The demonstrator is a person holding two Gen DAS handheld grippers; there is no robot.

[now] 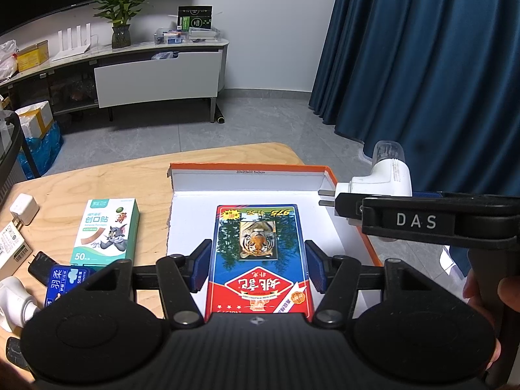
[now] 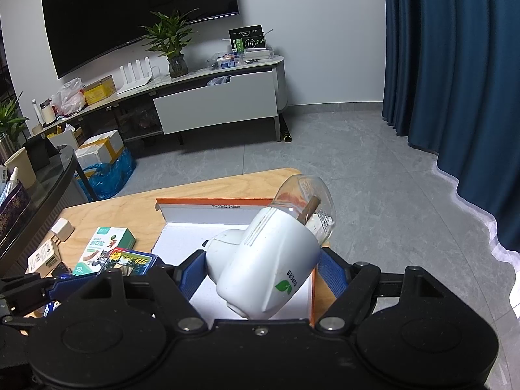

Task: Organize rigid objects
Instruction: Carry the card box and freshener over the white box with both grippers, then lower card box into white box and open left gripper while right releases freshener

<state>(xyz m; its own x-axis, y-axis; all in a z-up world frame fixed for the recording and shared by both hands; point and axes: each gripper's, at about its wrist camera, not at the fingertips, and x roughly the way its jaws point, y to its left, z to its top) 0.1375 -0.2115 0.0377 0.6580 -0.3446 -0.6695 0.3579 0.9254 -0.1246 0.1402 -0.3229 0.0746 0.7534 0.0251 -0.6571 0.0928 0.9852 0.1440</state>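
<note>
My left gripper (image 1: 258, 265) is shut on a blue and red card box with a tiger picture (image 1: 258, 253), held over the white floor of an open orange-edged box (image 1: 292, 196). My right gripper (image 2: 263, 269) is shut on a white plug-in vaporizer with a clear bottle (image 2: 269, 260), held above the right part of the same orange-edged box (image 2: 208, 209). In the left wrist view the vaporizer (image 1: 377, 182) and the right gripper's fingers (image 1: 349, 204) sit over the box's right edge. The card box (image 2: 130, 261) shows at the left in the right wrist view.
On the wooden table (image 1: 97, 182) left of the box lie a green bandage box (image 1: 105, 230), a blue packet (image 1: 66, 281), a white charger (image 1: 22, 209), a black plug (image 1: 40, 266), a white device (image 1: 14, 299) and a carton (image 1: 9, 243). Blue curtain (image 1: 422, 65) at right.
</note>
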